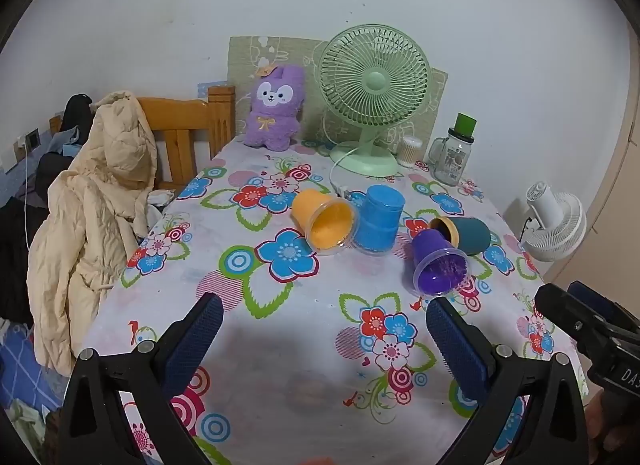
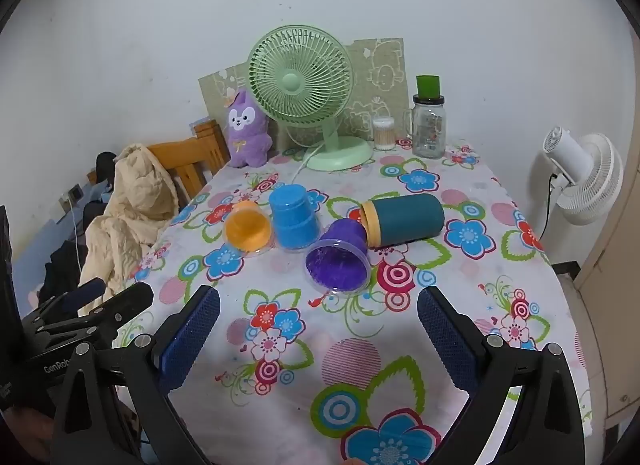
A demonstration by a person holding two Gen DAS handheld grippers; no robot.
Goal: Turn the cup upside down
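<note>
The left gripper [image 1: 324, 319] hung above the near part of the table with its jaws spread wide and nothing between them. The right gripper [image 2: 319, 311] hung beside it, jaws equally wide and empty. Each showed at the edge of the other's view.

Beyond the fingertips, on the flowered tablecloth [image 2: 500, 305], a purple cup [image 2: 340, 257] lay on its side, its open mouth towards the grippers. Its base touched the yellow-rimmed mouth of a teal cup [image 2: 408, 219], which also lay on its side. To the left, a blue cup [image 2: 294, 217] stood upside down, and an orange cup [image 2: 247, 230] lay tipped over against it.

At the far edge stood a green fan [image 2: 304, 81], a purple plush toy [image 2: 246, 129], a glass jar [image 2: 429, 125] with a green lid and a tub of cotton swabs [image 2: 383, 133]. A cream jacket [image 1: 92, 217] draped a wooden chair [image 1: 192, 125] on the left; a white fan [image 2: 584, 181] stood on the right.
</note>
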